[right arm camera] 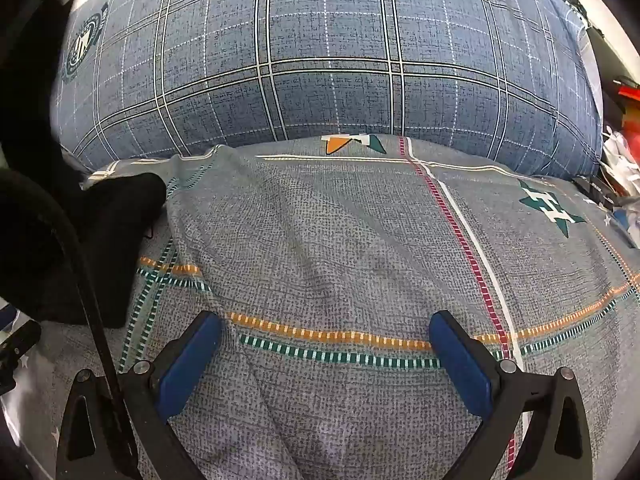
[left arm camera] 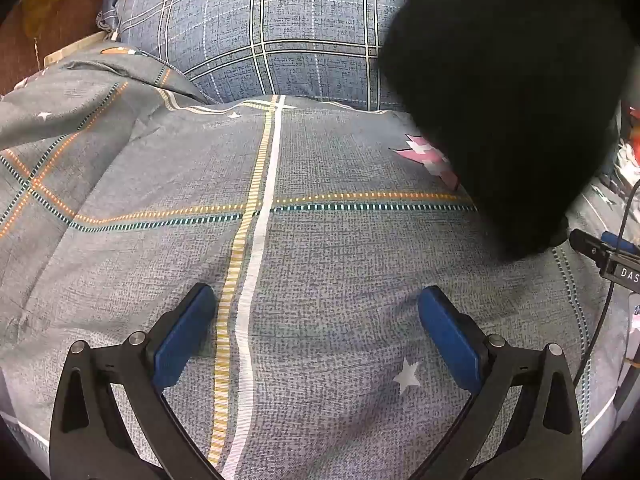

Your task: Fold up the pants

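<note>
Both claws gape empty over the bed (left arm camera: 320,240); black pants (left arm camera: 508,100) lie between them, right of left claw (left arm camera: 316,328), left of right claw (right arm camera: 326,356).

The pants (left arm camera: 504,100) were a plain black, soft-looking mass with no seam, waistband or leg clearly readable against the dark cloth. In the left wrist view they filled the upper right, reaching down over the grey bed cover to a rounded lower end. In the right wrist view they lay at the left edge (right arm camera: 104,240), bunched on the cover, perhaps partly lifted, though that view could not settle it.
</note>
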{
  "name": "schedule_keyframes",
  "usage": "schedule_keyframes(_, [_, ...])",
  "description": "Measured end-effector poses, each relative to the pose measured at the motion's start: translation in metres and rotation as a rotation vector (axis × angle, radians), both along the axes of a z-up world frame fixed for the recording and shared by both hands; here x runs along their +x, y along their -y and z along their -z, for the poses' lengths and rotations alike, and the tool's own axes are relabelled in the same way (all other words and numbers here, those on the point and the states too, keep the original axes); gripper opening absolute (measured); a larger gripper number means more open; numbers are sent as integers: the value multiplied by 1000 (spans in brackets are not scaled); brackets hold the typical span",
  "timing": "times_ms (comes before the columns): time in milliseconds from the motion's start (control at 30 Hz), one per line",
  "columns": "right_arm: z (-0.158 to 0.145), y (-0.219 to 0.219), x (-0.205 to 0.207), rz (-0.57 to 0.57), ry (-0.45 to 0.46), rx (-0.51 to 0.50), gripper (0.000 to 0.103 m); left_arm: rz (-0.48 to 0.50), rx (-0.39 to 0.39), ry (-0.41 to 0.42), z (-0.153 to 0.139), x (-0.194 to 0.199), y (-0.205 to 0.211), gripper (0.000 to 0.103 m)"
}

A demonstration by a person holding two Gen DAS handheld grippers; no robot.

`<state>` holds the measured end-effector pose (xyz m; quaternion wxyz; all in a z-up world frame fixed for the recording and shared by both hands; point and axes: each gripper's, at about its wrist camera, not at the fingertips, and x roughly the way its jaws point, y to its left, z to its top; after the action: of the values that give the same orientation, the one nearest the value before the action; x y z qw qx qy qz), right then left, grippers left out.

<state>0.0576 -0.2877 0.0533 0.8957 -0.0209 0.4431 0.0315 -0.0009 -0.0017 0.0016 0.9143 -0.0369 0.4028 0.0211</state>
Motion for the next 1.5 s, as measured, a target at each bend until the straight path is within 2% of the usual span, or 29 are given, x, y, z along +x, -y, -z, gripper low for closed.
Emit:
schedule_keyframes(633, [-2,10,-6,0,-1,1,103,0,-2,-1,1,-1,0,102])
schedule_keyframes(1067, [0,0,-6,-1,-1,0,103,1,-4,-1,0,0,1,102])
schedule_keyframes(1300, [-2,-2,-5,-1,-4,-5,103,31,20,-37,-3,-3,0,102])
schedule_keyframes(1400, [-3,-2,-1,6,-31,1,103,15,19,-58,-7,-9,-3,101])
schedule_keyframes(1500, [-10,-1,-6,8,-73,20,102,16,2,-31,-19,-24,-4,100])
